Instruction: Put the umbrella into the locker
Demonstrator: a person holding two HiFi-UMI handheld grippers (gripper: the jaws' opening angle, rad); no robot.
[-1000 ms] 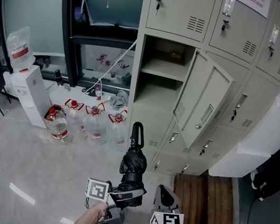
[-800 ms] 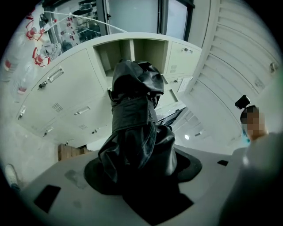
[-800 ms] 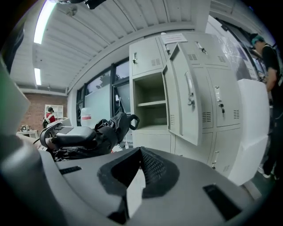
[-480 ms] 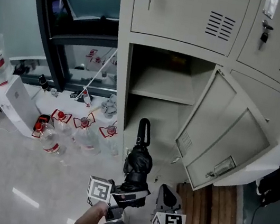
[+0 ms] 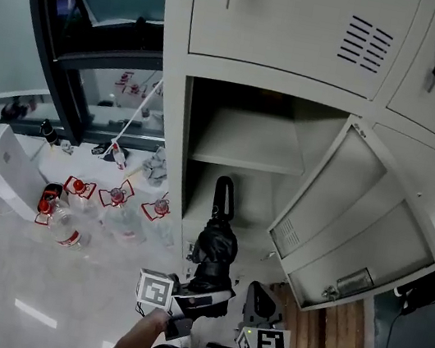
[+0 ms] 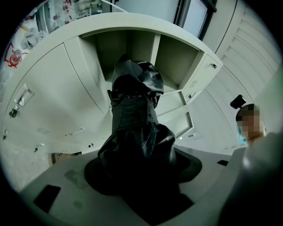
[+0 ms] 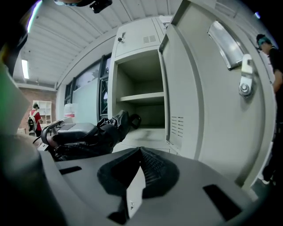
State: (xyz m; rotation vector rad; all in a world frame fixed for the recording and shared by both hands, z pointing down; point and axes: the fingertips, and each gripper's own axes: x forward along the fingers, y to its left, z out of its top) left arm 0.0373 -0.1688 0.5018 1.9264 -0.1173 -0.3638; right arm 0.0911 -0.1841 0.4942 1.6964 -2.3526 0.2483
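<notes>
The black folded umbrella point(image 5: 214, 248) stands upright, its loop handle point(image 5: 223, 195) pointing at the open locker compartment point(image 5: 233, 180). My left gripper point(image 5: 197, 299) is shut on the umbrella's lower body; in the left gripper view the umbrella point(image 6: 135, 128) fills the space between the jaws and hides them. The umbrella's handle is level with the compartment's lower section, still outside it. My right gripper point(image 5: 257, 294) sits just right of the umbrella, shut with nothing in it; its pads meet in the right gripper view point(image 7: 140, 152), where the umbrella point(image 7: 110, 128) lies to the left.
The locker door point(image 5: 358, 227) hangs open to the right, close to my right gripper. A shelf point(image 5: 243, 144) divides the compartment. Several water bottles point(image 5: 113, 201) and a white dispenser point(image 5: 2, 168) stand on the floor to the left. Wooden boards point(image 5: 343, 333) lie at the lower right.
The view has closed in on the locker. The umbrella in my left gripper is now right before the open compartment. Both grippers keep the same hold and spacing.
</notes>
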